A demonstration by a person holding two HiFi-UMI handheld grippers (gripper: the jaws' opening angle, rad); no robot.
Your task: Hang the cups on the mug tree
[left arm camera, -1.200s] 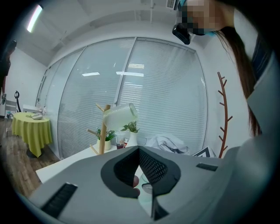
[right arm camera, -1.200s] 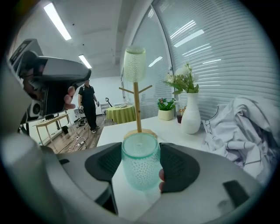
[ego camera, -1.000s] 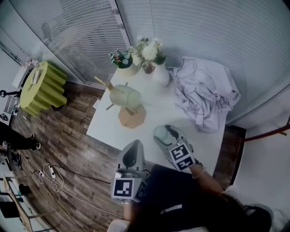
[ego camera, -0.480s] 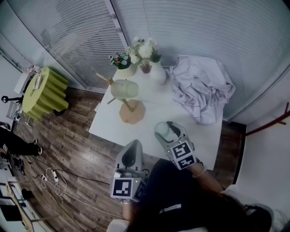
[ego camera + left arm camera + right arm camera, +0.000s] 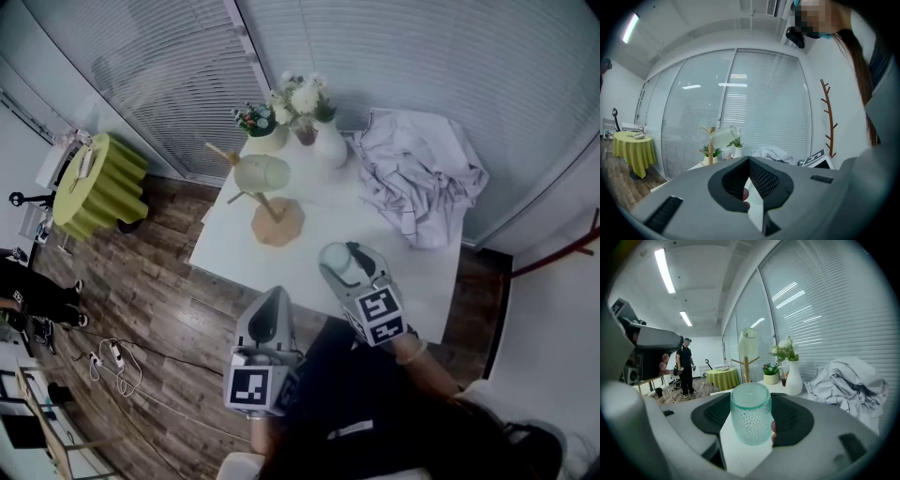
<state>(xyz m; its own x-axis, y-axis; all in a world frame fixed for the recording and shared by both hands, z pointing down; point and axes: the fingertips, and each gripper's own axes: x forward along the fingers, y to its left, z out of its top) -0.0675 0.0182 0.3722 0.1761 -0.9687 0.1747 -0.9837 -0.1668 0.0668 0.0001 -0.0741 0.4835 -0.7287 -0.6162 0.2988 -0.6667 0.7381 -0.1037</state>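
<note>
At lower centre of the head view, the right gripper [image 5: 345, 267] has its fingers [image 5: 790, 420] clenched on a teal cup [image 5: 749, 425]. The cup is held upright over the near part of the white worktop [image 5: 309, 246]. Lower left of it, the left gripper [image 5: 273, 300] is by the worktop's near edge, its fingers pressed together at the tips on nothing (only white shows in the wedge behind them). Toward upper centre stands the mug tree [image 5: 277, 221], with a pale cup [image 5: 261, 173] hung tilted on it. A vase [image 5: 330, 142] of flowers is just beyond, and a crumpled cloth [image 5: 422, 178] lies at upper right.
</note>
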